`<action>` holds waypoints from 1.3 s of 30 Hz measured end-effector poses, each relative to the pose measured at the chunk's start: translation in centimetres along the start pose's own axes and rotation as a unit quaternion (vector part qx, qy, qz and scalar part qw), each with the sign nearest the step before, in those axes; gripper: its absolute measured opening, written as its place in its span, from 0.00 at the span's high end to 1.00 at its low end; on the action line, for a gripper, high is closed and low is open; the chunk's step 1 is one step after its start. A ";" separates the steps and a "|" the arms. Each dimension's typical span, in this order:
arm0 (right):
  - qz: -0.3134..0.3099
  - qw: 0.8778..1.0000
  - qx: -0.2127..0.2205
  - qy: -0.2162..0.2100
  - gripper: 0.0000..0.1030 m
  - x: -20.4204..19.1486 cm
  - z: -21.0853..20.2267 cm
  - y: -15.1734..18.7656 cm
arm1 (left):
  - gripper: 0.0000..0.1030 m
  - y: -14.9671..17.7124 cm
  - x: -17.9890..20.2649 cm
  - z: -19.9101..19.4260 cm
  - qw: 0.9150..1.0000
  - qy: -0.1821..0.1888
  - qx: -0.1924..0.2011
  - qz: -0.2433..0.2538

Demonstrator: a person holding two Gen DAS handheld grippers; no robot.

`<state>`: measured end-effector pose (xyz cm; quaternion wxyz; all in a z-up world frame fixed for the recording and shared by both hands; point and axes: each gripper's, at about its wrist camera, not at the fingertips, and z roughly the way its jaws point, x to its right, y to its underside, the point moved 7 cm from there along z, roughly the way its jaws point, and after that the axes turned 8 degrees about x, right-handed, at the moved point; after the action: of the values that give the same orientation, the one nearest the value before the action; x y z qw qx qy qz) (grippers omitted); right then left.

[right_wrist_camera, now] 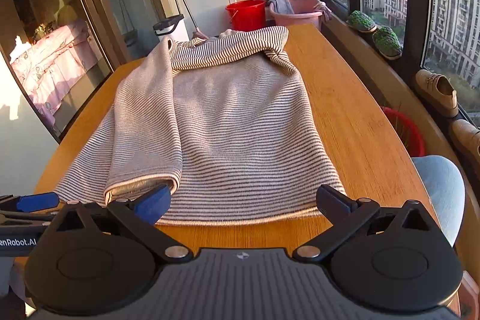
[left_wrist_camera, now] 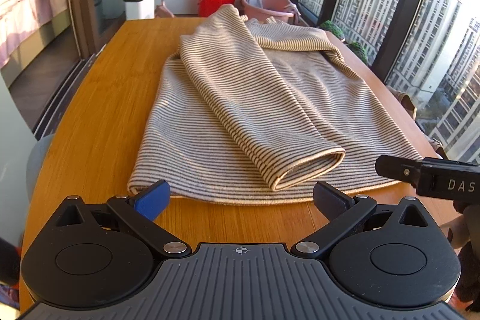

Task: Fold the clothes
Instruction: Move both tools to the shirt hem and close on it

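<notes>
Wooden table (left_wrist_camera: 99,98), striped sweater (left_wrist_camera: 270,98), collar hidden under folds, far sleeve bunched.

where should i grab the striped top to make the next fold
Probably by the near hem of the striped top: it lies flat and straight along the table edge nearest both grippers. Come in low from the front, left gripper at the left corner, right gripper at the right corner. Both are open, and both sleeves already lie folded in.

Bare surface (left_wrist_camera: 99,98) runs along the left of the striped sweater (left_wrist_camera: 300,98), and a narrower bare strip lies along its right side. A bare band also lies before its hem. A red bucket (right_wrist_camera: 246,14) and pink basin (right_wrist_camera: 295,14) stand behind the far edge.
</notes>
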<state>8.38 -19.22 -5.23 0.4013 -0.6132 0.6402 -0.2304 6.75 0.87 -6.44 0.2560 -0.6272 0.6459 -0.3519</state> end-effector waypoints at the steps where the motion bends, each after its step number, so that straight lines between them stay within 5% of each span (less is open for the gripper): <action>1: 0.004 1.000 0.002 -0.008 0.00 0.0 0.3 -0.5 | 0.00 -0.2 0.1 0.2 1.000 0.001 0.004 0.006; 10: -0.002 0.998 0.011 -0.057 0.00 -1.1 4.4 -4.4 | 0.00 -1.8 0.0 3.2 0.999 0.023 0.014 0.017; 14: 0.038 0.996 -0.034 -0.073 0.00 -0.9 7.4 -3.8 | 0.00 -1.1 -0.6 4.7 0.999 0.033 -0.007 -0.004; 24: 0.072 0.991 -0.023 -0.109 0.00 -0.1 8.1 -2.3 | 0.00 -0.2 -0.4 5.1 0.999 0.034 0.023 0.013; 32: -0.013 0.993 -0.011 -0.117 0.00 -1.6 7.3 -1.7 | 0.00 0.2 -0.3 4.7 0.999 0.041 0.016 0.019; 39: -0.020 0.990 -0.014 -0.141 0.00 -2.0 6.0 -0.9 | 0.00 1.6 -0.4 2.9 0.998 0.051 0.006 0.030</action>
<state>13.51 -16.27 -7.49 0.4745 -0.6574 0.5682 -0.1409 8.02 0.79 -9.56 0.2368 -0.5877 0.6745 -0.3790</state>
